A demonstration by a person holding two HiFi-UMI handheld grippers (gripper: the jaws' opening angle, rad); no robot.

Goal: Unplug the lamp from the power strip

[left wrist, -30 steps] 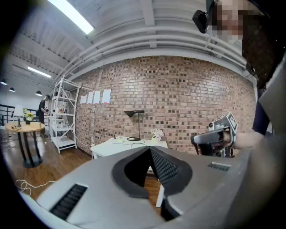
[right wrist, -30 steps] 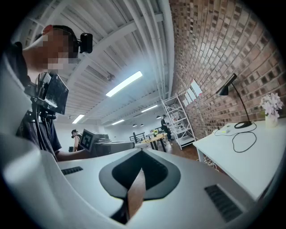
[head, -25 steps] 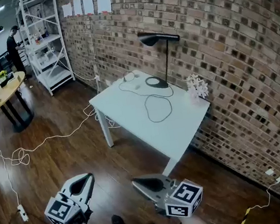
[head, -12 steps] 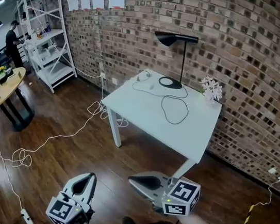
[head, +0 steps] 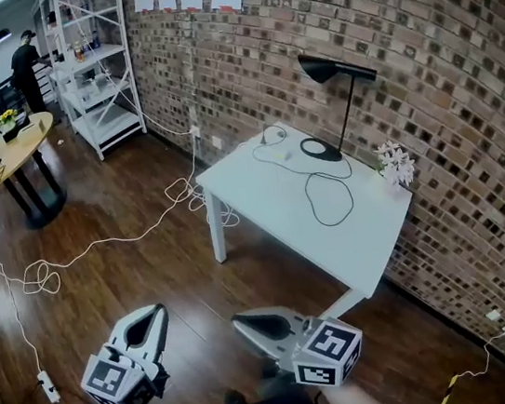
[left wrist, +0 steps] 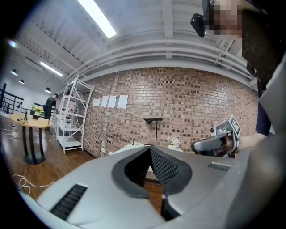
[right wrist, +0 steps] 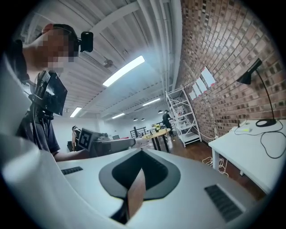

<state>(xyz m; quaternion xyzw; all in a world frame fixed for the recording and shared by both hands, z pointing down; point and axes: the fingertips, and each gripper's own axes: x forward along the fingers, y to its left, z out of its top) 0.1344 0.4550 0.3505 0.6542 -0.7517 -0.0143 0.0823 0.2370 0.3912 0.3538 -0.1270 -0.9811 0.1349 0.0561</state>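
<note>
Left gripper [head: 154, 314] and right gripper [head: 238, 321]: both closed, nothing held, well short of the white table [head: 276, 204]. The lamp [head: 342, 96] stands at the table's far edge against the brick wall [head: 443, 92], its cord [head: 329, 200] looped across the top. Loose white cables [head: 99, 247] lie on the floor [head: 140, 269] between.
</note>
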